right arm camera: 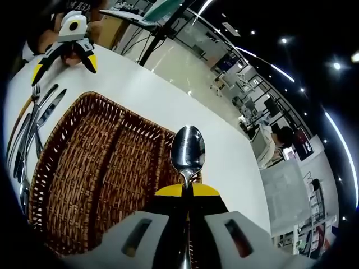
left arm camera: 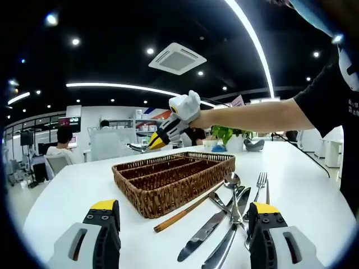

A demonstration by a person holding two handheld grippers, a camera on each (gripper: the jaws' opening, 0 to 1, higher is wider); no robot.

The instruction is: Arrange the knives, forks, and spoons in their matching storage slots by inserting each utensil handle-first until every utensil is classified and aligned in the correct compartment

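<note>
Steel spoon (right arm camera: 187, 151), handle hidden

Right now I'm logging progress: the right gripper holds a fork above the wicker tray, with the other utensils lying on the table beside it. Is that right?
Not quite. The right gripper is shut on a spoon, not a fork, as the right gripper view shows. It is above the wicker tray, and the other utensils do lie on the table beside it.
</note>
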